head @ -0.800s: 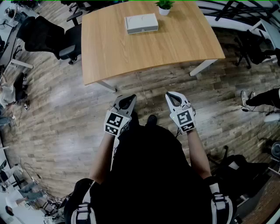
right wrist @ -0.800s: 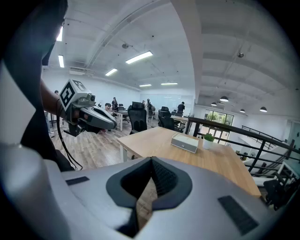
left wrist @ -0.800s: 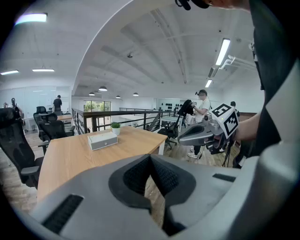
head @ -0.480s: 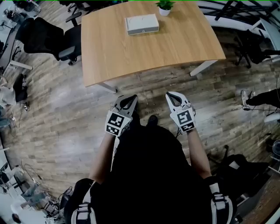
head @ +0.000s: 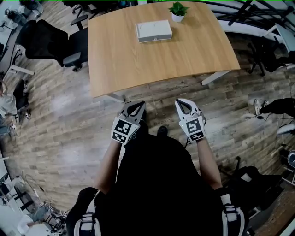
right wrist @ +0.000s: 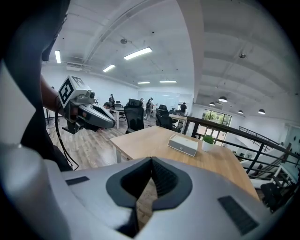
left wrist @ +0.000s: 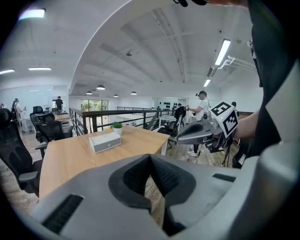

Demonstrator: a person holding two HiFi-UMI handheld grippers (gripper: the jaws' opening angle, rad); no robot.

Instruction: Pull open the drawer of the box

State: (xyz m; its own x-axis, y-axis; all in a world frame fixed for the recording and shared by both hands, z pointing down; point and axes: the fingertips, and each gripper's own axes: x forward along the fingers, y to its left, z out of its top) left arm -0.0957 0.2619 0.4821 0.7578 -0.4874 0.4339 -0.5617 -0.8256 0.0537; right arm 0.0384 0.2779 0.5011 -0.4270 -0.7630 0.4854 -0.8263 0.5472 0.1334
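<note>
An open office with a wood-plank floor (head: 64,124) and a black office chair (head: 48,37) beside a pale wooden bench (head: 138,64). The white box (head: 153,31) lies near the bench's far edge, just beside a small potted plant (head: 178,10), its drawer (left wrist: 108,145) pushed in. The left gripper (head: 134,106) and the right gripper (head: 183,102) hover over the floor close to the person's body, well apart from the box. Each gripper's fingers (left wrist: 133,177) are clenched together on nothing.
</note>
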